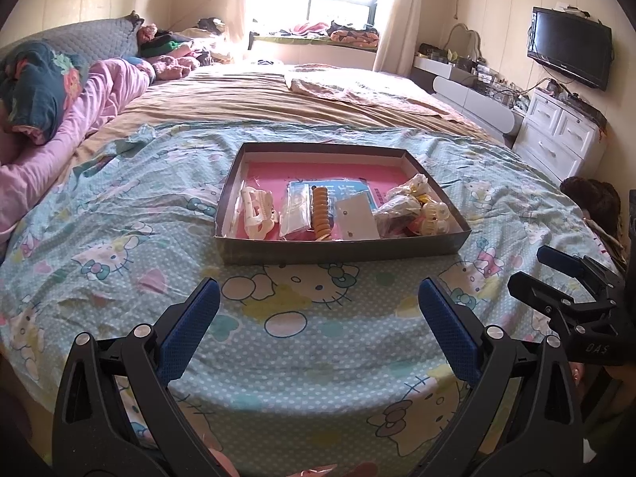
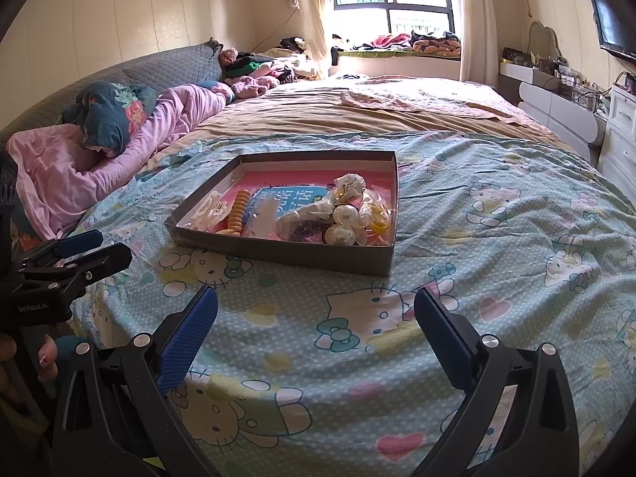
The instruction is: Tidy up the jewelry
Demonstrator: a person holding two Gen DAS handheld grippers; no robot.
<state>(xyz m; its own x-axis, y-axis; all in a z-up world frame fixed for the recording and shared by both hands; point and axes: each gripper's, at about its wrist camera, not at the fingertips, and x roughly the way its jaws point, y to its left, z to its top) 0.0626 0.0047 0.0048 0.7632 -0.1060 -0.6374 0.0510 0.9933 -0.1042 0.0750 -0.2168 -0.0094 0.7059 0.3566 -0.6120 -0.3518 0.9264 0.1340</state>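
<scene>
With both sets of blue-padded fingers (image 1: pixel 318 310) (image 2: pixel 316 314) spread empty above the Hello Kitty bedsheet (image 1: pixel 318 357), we should approach the shallow grey cardboard tray (image 1: pixel 342 248) ahead, choosing one jewelry piece carefully.

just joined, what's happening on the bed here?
Nothing is being handled at this moment. A person holds the left gripper and the right gripper, both open and empty, over the Hello Kitty bedsheet, short of a shallow cardboard box. The box holds a white claw clip, a string of orange-yellow beads, a white earring card, cream round hair clips and small plastic bags. Sorting looks not yet started.
</scene>
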